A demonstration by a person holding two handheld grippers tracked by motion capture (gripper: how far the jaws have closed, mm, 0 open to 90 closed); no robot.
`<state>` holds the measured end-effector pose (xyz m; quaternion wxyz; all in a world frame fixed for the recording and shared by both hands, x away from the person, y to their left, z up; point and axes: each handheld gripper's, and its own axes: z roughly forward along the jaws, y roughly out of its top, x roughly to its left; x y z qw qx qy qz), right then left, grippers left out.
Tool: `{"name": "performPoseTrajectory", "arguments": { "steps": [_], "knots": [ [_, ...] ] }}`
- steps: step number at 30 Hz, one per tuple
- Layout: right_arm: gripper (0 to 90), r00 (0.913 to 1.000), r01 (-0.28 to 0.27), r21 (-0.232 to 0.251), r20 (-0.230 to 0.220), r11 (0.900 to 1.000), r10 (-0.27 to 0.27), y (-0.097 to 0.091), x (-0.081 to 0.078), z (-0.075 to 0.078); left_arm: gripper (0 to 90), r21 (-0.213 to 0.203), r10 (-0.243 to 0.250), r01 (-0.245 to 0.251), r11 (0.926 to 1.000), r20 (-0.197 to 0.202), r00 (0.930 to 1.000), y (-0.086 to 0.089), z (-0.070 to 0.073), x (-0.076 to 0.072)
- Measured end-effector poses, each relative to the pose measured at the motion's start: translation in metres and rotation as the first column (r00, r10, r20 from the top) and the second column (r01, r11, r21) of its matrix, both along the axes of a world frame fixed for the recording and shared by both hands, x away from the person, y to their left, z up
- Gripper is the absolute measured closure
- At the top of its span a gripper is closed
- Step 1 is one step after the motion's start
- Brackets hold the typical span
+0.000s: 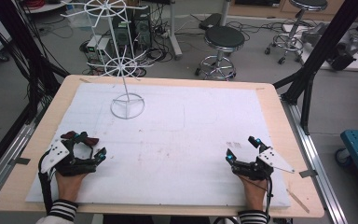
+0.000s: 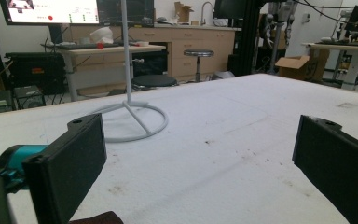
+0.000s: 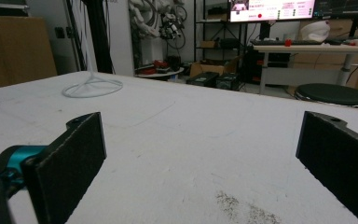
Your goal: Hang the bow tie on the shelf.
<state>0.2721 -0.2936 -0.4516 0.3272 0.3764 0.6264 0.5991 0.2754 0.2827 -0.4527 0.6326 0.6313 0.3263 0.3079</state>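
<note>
White foam sheeting (image 1: 177,140) covered the wooden table (image 1: 279,116), and on its far left part stood a white wire rack (image 1: 127,105) on a ring base, well apart from both hands. The left hand-held gripper (image 1: 89,145) rested at the near left with its jaws spread wide and nothing between them, a small dark red bow-shaped piece (image 1: 81,138) lying just beside it. The right hand-held gripper (image 1: 242,149) lay at the near right, likewise released and empty, with bare foam between it and the rack; two round stools (image 1: 223,39) stood on the floor beyond the table.
</note>
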Motion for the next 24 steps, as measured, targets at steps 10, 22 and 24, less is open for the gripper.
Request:
{"name": "performPoseTrajectory", "arguments": {
  "steps": [10,22,24],
  "knots": [
    [0.7,1.0,-0.001,-0.003,0.003,1.0,0.001,0.0001,-0.0004,-0.0001,3.2,-0.003,-0.006,0.006,1.0,0.001,1.0,0.0005,0.0,-0.0001],
    [0.7,1.0,-0.003,0.005,0.002,1.0,0.003,-0.0002,-0.0005,-0.0001,3.2,-0.021,-0.02,0.02,0.9996,-0.006,0.9998,0.0021,0.0006,0.0011],
    [0.7,1.0,-0.002,0.007,0.003,1.0,0.002,-0.0007,-0.0003,-0.0002,3.2,-0.03,-0.021,0.021,0.9993,-0.014,0.9997,0.0035,0.0018,-0.0001]
  ]
}}
